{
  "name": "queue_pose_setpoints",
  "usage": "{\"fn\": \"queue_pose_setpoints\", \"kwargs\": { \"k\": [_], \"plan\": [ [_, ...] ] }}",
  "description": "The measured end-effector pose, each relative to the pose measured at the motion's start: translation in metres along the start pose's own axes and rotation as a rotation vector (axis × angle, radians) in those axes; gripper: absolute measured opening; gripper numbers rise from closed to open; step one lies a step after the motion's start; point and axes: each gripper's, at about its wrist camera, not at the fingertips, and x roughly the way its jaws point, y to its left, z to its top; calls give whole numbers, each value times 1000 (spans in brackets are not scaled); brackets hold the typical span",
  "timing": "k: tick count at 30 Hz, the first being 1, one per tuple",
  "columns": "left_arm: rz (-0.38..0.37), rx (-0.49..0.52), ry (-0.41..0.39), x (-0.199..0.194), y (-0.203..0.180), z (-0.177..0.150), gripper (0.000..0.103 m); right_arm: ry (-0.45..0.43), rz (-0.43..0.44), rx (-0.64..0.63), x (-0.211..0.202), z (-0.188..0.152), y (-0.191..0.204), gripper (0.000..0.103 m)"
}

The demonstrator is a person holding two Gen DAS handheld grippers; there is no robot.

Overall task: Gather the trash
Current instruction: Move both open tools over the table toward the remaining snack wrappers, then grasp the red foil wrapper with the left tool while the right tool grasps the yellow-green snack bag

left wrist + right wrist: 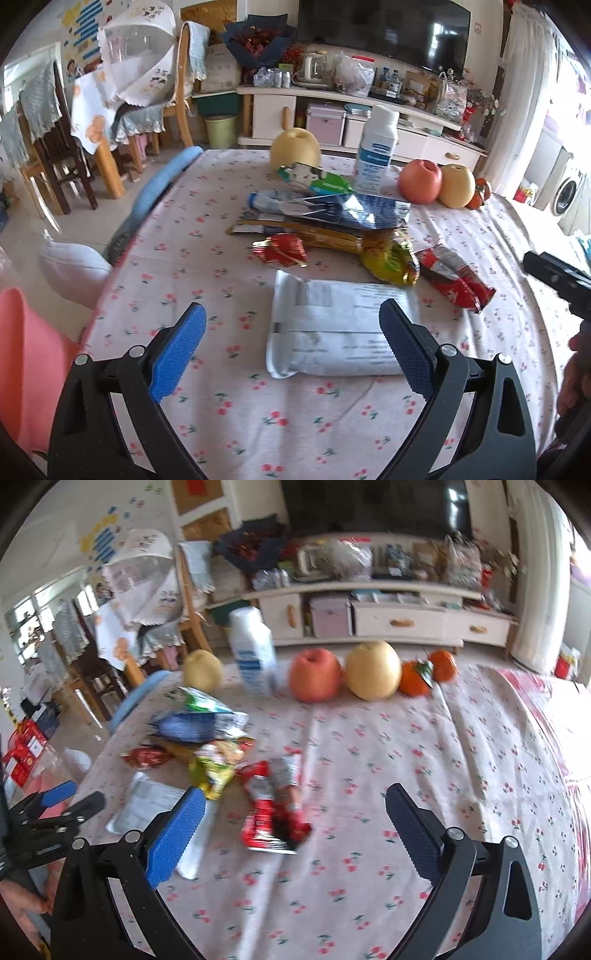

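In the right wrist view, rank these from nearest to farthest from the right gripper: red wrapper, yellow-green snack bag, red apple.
From the right gripper:
1. Red wrapper, between the open fingers, slightly left.
2. Yellow-green snack bag, farther back on the left.
3. Red apple, at the table's far edge, near centre.

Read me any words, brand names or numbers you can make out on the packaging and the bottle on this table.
None can be read.
White plastic mailer bag: grey printed lines, too blurred.
White bottle with blue label: label text too small.
Dark blue foil wrapper: print unreadable.
Red snack wrapper: motion-blurred.
Yellow-green snack bag: crumpled, no legible text.
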Motion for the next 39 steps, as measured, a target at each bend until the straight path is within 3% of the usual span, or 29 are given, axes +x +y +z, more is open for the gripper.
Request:
{"fn": "queue_pose_setpoints", "kwargs": {
  "k": [8, 16, 21, 25, 39],
  "plan": [
    [42, -45, 9, 31, 8, 18, 95, 134, 31, -26, 40, -5, -1, 97],
    [85, -54, -3, 61, 10, 29, 95, 184, 59, -42, 61, -4, 9, 97],
    [91, -36, 31, 87, 6, 35, 95, 198, 63, -49, 67, -5, 9, 97],
    [77, -49, 53, 99, 6, 37, 77, 208, 63, -39, 73, -2, 6, 97],
    [59, -61, 76, 111, 2, 37, 53, 220, 43, -75, 91, -2, 10, 97]
  ]
}}
